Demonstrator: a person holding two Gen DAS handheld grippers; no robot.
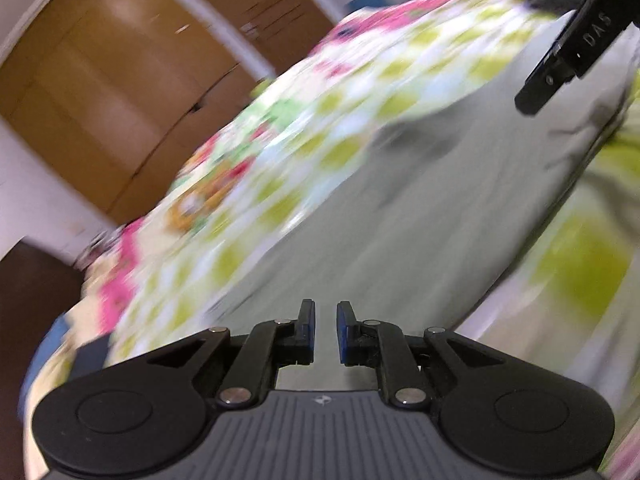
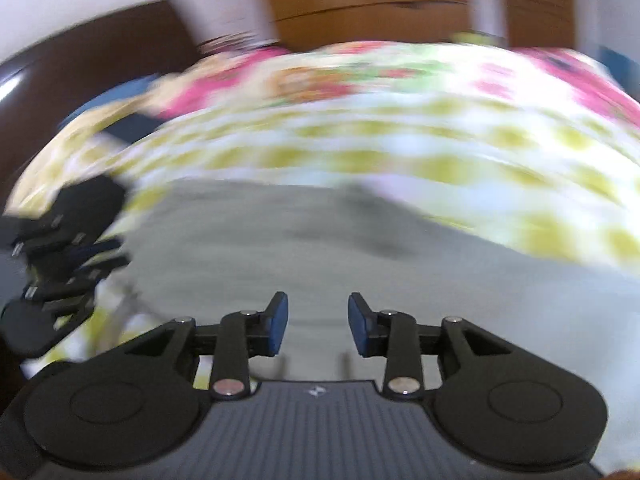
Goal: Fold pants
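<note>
Grey pants (image 1: 420,200) lie spread on a bed with a flowered sheet (image 1: 280,152); both views are motion-blurred. My left gripper (image 1: 325,330) is above the pants, its jaws a narrow gap apart with nothing between them. My right gripper (image 2: 318,324) is open and empty over the grey pants (image 2: 280,232). The right gripper's body shows in the left wrist view (image 1: 568,40) at the top right. The left gripper shows in the right wrist view (image 2: 60,248) at the left edge, over the pants' edge.
Wooden wardrobe doors (image 1: 100,80) stand behind the bed. A dark wooden piece (image 2: 100,40) sits at the bed's far left. The flowered sheet (image 2: 400,128) stretches beyond the pants.
</note>
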